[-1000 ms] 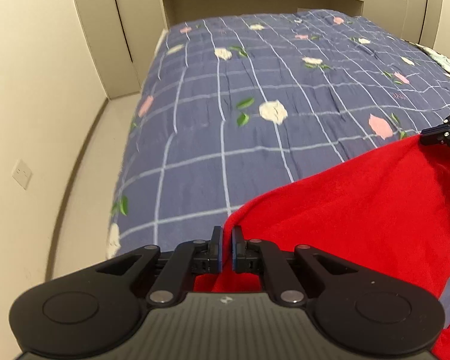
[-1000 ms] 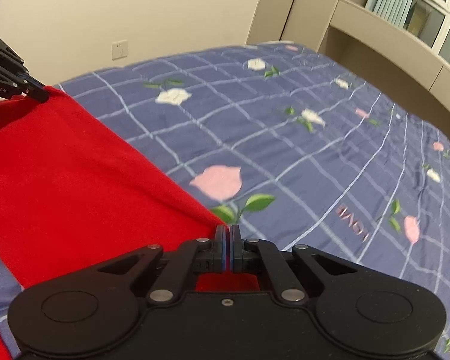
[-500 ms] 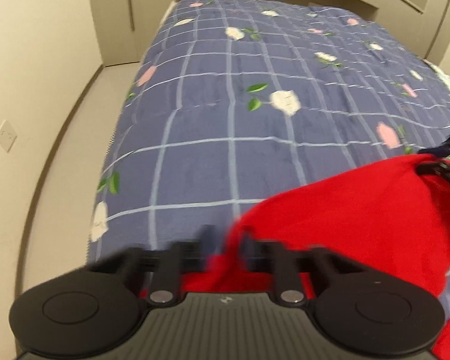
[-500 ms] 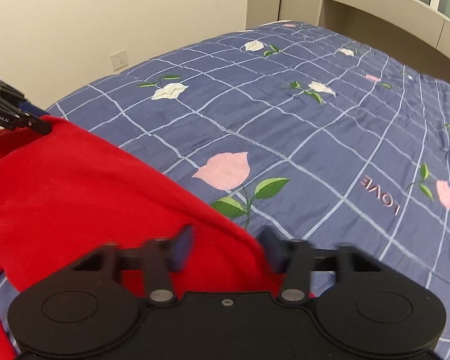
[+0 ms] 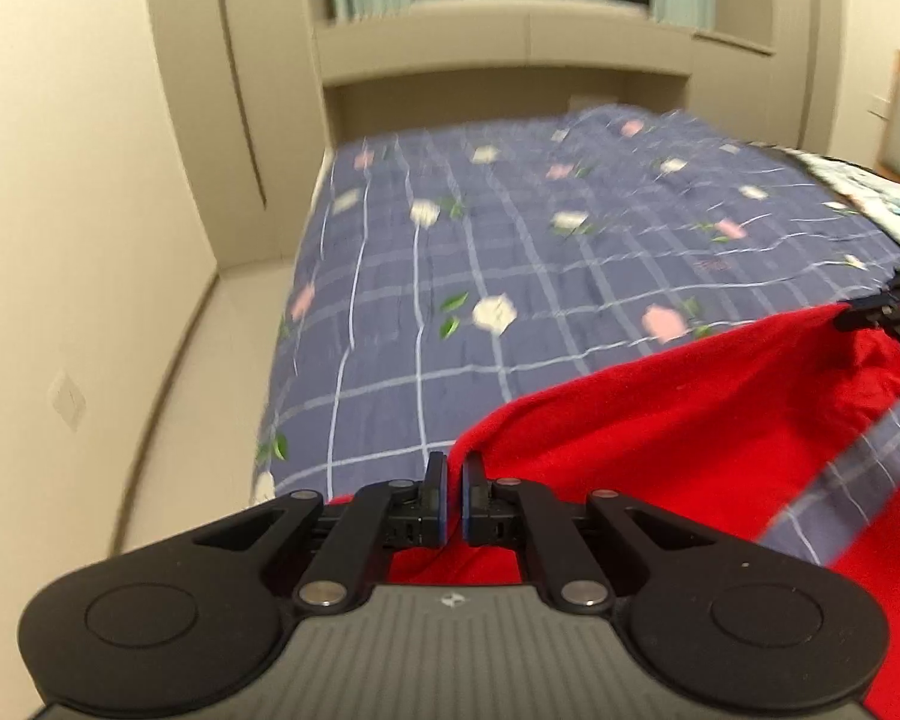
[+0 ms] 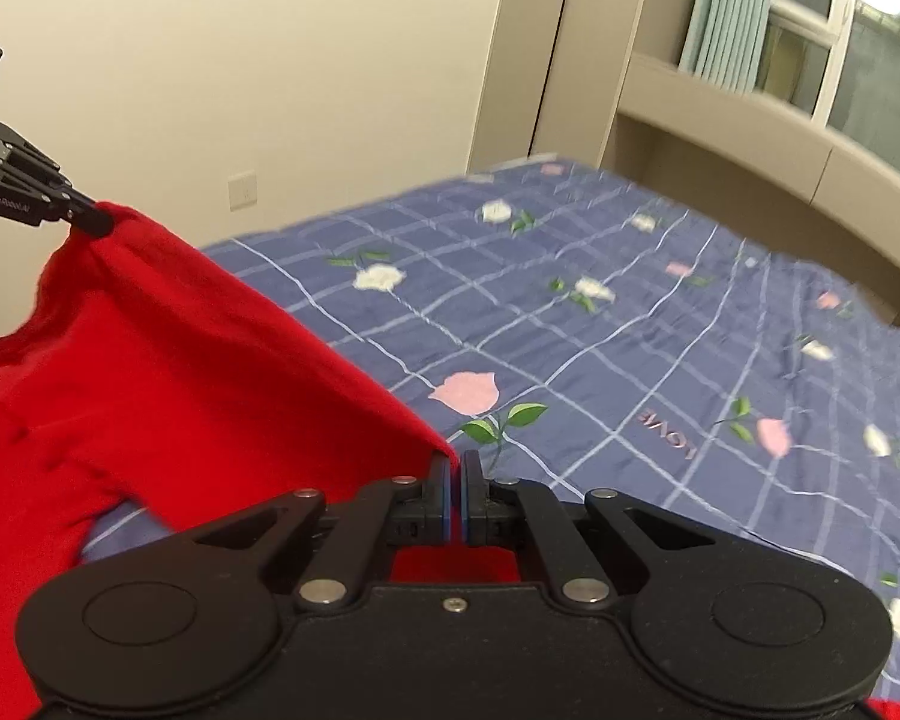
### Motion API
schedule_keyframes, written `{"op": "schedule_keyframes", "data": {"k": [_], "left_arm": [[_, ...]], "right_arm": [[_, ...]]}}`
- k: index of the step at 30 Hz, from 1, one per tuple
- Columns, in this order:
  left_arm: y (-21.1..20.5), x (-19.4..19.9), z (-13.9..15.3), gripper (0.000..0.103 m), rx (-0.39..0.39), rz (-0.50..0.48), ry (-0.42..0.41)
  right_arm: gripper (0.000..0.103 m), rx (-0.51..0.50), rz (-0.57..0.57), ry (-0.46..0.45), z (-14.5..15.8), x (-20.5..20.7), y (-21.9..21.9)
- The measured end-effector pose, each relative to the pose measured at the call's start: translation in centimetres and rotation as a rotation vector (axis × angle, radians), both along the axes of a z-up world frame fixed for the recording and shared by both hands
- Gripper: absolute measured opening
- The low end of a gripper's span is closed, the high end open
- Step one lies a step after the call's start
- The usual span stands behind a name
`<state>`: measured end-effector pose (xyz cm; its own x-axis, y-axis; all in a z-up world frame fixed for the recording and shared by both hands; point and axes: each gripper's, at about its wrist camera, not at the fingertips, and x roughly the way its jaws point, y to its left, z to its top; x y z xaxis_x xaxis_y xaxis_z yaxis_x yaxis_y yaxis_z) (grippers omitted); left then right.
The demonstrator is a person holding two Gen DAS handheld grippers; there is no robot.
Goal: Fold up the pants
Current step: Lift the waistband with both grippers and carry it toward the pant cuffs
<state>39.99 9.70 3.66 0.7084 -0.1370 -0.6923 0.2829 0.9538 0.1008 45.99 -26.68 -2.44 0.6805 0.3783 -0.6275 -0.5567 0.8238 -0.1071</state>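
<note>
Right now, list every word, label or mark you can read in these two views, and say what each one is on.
"LOVE": pink letters, upside down from here, on the blue checked floral bedspread.
"GenRobot.AI": small white print on the side of the black left gripper, just legible.
A pink mark on the bedspread in the left wrist view: too blurred to read.
Small white logo on the grey gripper body: a symbol, no letters.

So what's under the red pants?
Under the lifted red pants you can see the blue flowered quilt, a strip of it showing beneath the hanging cloth. More red cloth hangs lower down. What lies behind it is covered.
</note>
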Motion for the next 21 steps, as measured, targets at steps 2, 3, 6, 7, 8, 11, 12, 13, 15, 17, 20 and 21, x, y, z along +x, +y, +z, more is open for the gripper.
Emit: {"op": "schedule_keyframes", "data": {"k": [2,3,6,7,8,11,12,13,15,17,20,21], "left_arm": [[-0.7,-2.8,0.8,0.003,0.013,-0.024,-0.066],[-1.0,-4.0,1.0,0.003,0.018,-0.033,-0.082],[-1.8,-7.8,1.1,0.003,0.035,-0.058,-0.131],[-1.8,-8.9,1.1,0.003,0.034,-0.066,-0.143],[-1.9,-10.0,0.9,0.003,0.035,-0.074,-0.158],[-2.2,-13.0,0.3,0.003,0.042,-0.099,-0.182],[-2.4,-14.0,0.0,0.003,0.051,-0.109,-0.191],[-2.5,-15.0,-0.4,0.003,0.062,-0.121,-0.197],[-3.1,-16.9,-1.4,0.003,0.096,-0.139,-0.211],[-3.6,-18.9,-2.3,0.003,0.136,-0.157,-0.23],[-4.3,-21.4,-3.9,0.003,0.174,-0.164,-0.244],[-4.3,-22.0,-4.4,0.003,0.176,-0.16,-0.245]], "right_arm": [[0.0,-0.015,-0.004,-0.039,1.0,-2.6,-0.2],[0.0,-0.027,-0.004,-0.056,1.4,-3.8,-0.3],[0.0,-0.044,-0.005,-0.097,2.2,-7.6,-0.8],[0.0,-0.05,-0.006,-0.11,2.3,-8.8,-0.9],[0.0,-0.054,-0.01,-0.124,2.3,-10.2,-1.1],[0.0,-0.061,-0.024,-0.152,1.9,-14.2,-1.5],[0.0,-0.072,-0.025,-0.162,1.6,-15.5,-1.4],[0.0,-0.087,-0.027,-0.175,1.1,-16.8,-1.3],[0.0,-0.106,-0.038,-0.187,0.2,-19.1,-1.2],[0.0,-0.131,-0.041,-0.2,-0.9,-21.3,-0.7],[0.0,-0.182,-0.044,-0.214,-2.7,-24.0,0.1],[0.0,-0.201,-0.046,-0.216,-3.4,-24.7,0.3]]}}
